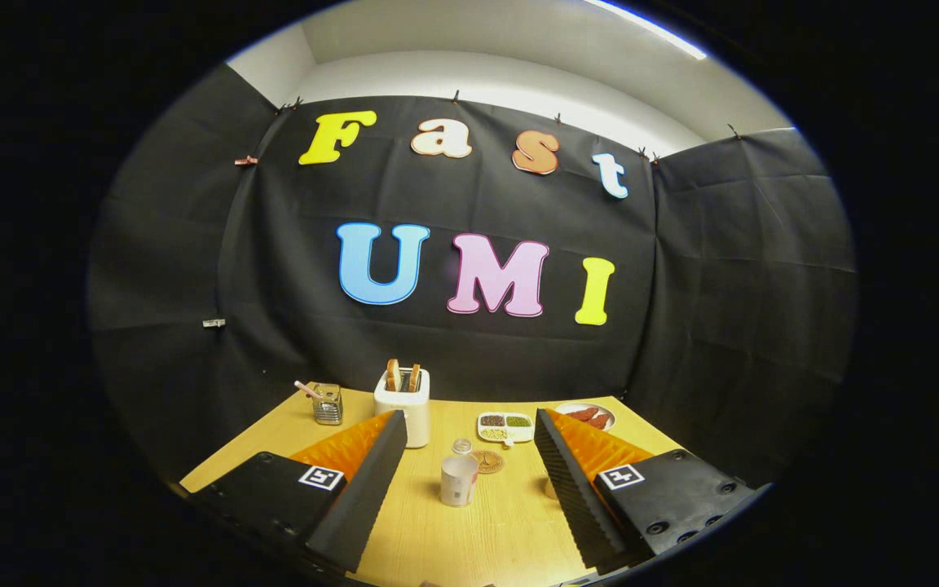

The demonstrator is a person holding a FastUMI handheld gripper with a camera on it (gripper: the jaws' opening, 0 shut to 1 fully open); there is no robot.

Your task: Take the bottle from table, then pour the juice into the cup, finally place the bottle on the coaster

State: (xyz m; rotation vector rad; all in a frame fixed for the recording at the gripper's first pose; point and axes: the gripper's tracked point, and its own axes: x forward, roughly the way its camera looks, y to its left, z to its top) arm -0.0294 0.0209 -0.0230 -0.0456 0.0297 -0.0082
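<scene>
Fingers (465,489) spread wide above the wooden surface (478,546), holding nothing; between them, just ahead, stands a pale translucent container (458,480), judged to be the cup. Directly behind it a small clear cap and neck (461,446) show, probably the bottle, its body hidden by the cup. Touching or just beside these lies the round brown coaster (488,461). The step in hand appears to be the first, the approach to the bottle; the next move calls for steering past the cup to close on the bottle. Beyond stand a toaster (403,404), a divided dish (505,425) and a plate (586,417); juice level cannot be made out.
</scene>
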